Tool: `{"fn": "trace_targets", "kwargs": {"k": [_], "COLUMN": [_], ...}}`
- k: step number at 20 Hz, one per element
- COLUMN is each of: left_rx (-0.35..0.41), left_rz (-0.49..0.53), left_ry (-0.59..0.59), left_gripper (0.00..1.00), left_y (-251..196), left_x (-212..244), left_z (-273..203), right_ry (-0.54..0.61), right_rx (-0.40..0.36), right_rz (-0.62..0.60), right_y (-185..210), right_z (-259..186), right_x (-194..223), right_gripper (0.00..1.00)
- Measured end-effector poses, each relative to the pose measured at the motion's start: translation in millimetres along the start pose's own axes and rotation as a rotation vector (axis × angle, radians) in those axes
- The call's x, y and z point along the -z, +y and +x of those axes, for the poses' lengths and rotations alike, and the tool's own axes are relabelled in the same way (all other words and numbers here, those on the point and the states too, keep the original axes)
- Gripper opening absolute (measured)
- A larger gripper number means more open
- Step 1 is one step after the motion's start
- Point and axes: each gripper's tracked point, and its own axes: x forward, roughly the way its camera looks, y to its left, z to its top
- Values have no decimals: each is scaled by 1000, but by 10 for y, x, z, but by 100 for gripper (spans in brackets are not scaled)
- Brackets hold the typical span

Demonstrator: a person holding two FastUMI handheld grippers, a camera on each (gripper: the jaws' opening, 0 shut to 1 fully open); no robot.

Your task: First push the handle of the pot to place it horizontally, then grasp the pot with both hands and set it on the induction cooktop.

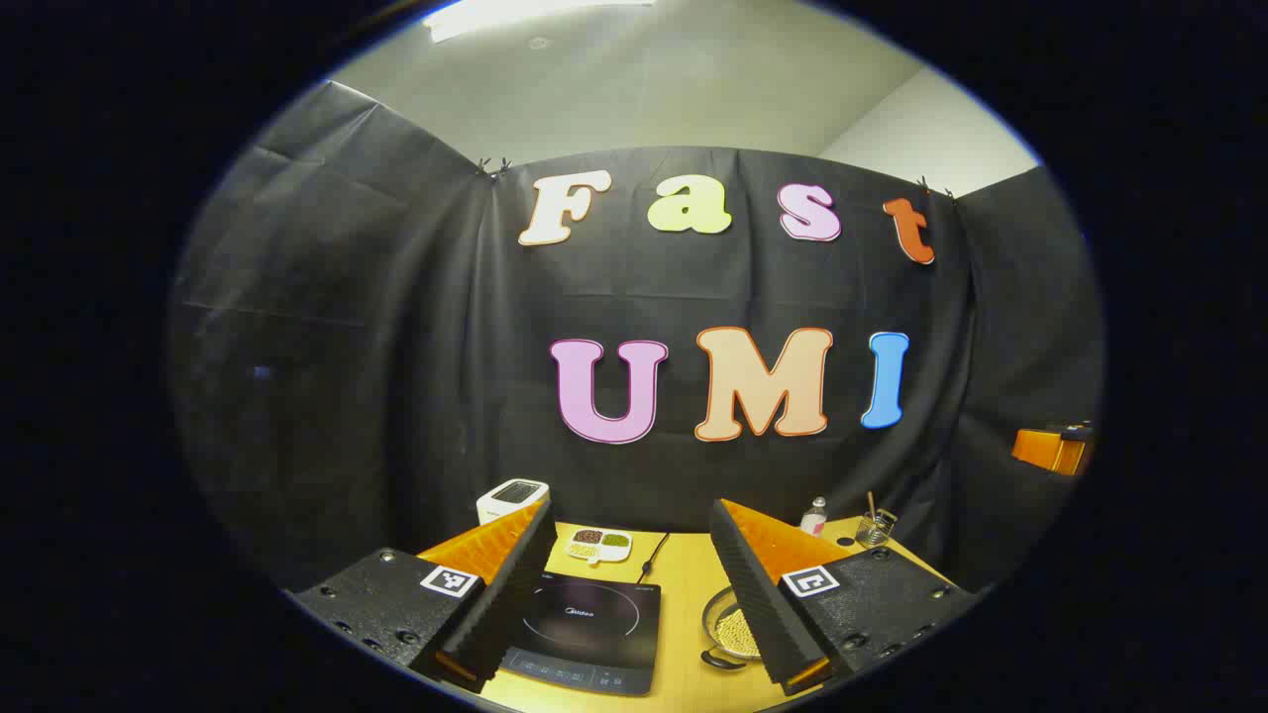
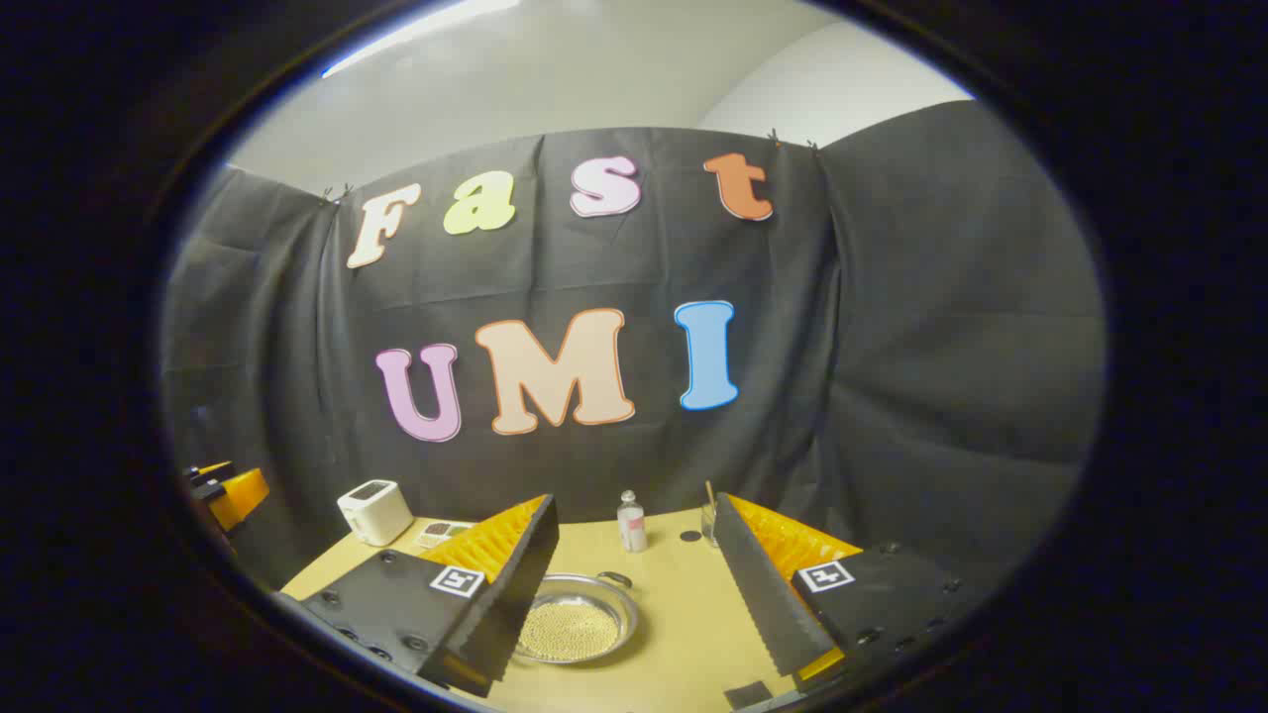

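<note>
Right gripper view: gripper (image 2: 634, 594) spread wide above pot (image 2: 575, 619), its handle (image 2: 614, 578) pointing toward the wall.

Evenly, fairly dimly lit from above by a ceiling light strip (image 1: 535, 15), blown out to white glare. Soft sheen on the yellow table (image 2: 674, 594); shadows faint. Strong fisheye bending toward the edges, with darkening and slight blur at the rim. Centre reasonably sharp.
</note>
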Motion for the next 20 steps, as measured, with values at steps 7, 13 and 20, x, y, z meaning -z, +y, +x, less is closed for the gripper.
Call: {"fn": "trace_targets", "kwargs": {"k": [7,13,20], "left_rx": [-11,-29,-32], "left_rz": [0,-2,-14], "left_ry": [17,31,47], "left_gripper": [96,96,96], "left_y": [-84,32,212], "left_x": [97,135,222], "left_z": [-63,-150,-166], "right_ry": [7,17,30], "right_rx": [-51,-67,-45], "right_rz": [-14,-17,-7], "right_y": [1,73,165], "right_z": [10,7,-25], "right_x": [1,58,121], "right_gripper": [93,98,99]}}
